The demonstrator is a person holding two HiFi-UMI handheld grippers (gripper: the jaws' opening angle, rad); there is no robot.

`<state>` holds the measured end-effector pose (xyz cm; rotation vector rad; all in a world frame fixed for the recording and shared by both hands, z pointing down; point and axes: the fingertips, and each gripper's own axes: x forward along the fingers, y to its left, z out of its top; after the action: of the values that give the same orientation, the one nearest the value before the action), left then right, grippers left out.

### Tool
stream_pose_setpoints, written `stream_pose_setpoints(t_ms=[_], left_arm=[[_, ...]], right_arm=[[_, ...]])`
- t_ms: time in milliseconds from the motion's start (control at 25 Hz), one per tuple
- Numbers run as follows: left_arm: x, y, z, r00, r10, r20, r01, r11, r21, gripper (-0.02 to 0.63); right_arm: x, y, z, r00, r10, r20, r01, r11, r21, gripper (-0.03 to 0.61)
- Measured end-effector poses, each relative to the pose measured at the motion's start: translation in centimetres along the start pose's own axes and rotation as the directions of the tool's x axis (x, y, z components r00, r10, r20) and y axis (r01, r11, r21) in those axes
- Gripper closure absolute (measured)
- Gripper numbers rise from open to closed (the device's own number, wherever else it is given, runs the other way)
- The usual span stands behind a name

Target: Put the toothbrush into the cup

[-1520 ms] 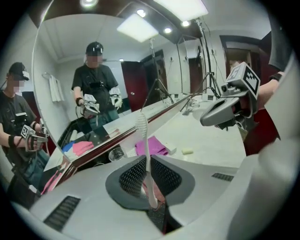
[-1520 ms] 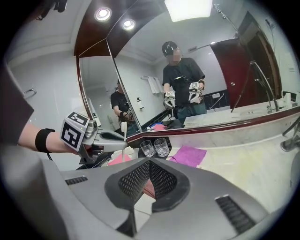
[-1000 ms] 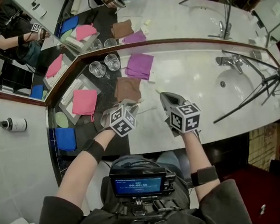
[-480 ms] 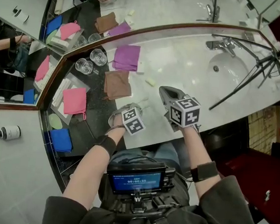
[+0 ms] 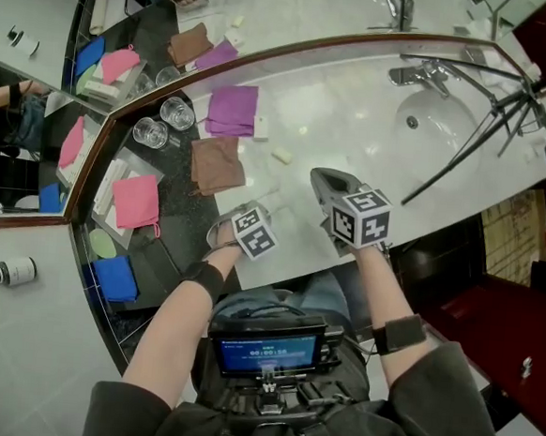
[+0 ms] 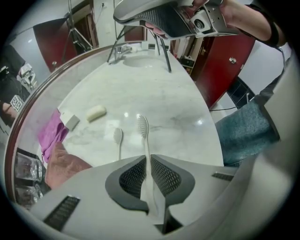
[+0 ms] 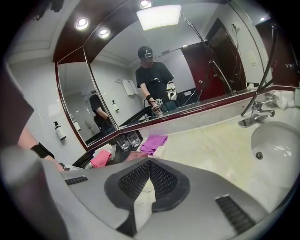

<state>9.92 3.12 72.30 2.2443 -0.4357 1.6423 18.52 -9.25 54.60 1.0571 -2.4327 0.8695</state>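
The marble bench (image 5: 356, 125) with its sink (image 5: 435, 126) is seen beneath both tongs. A purple cloth (image 5: 232, 110) and a brown cloth (image 5: 216, 164) are laid near the 2 glass cups (image 5: 177, 113). The left tongs (image 6: 146, 161) are pinched on the toothbrush (image 6: 144, 140), held well apart from the cups; its long axis runs along the tongs, head pointed down at the bench. The right tongs (image 7: 150, 164) are pressed together. A 2nd toothbrush (image 6: 117, 137) and a soap bar (image 6: 96, 112) are laid just beyond.

Glasses (image 5: 177, 113) left of cloths (image 5: 233, 109), sink (image 5: 440, 127) right

White marble counter (image 5: 343, 100), purple cloth (image 5: 233, 109), brown cloth (image 5: 217, 163), small soap bar (image 5: 281, 155) lying on it
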Motion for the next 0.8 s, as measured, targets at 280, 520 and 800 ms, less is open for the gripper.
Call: stream_pose_setpoints(t_ms=[280,520,800], left_arm=[[0.4,-0.3,0.1,1.0,-0.016,0.024,0.017,0.998,-0.056,0.517],[0.2,-0.4,-0.2,1.0,-0.008,0.027,0.01,0.999,-0.051,0.515],[-1.8,0.8,1.1,0.994,0.04,0.097,-0.032,0.996,-0.077,0.515]], right_arm=[[-0.4,-0.4,-0.5,1.0,-0.007,-0.004,0.007,1.0,0.006,0.561],[-0.4,-0.5,-0.7,1.0,-0.005,-0.004,0.005,1.0,0.011,0.561],[-0.1,-0.2,-1.0,1.0,0.003,-0.011,-0.003,1.0,0.009,0.561]])
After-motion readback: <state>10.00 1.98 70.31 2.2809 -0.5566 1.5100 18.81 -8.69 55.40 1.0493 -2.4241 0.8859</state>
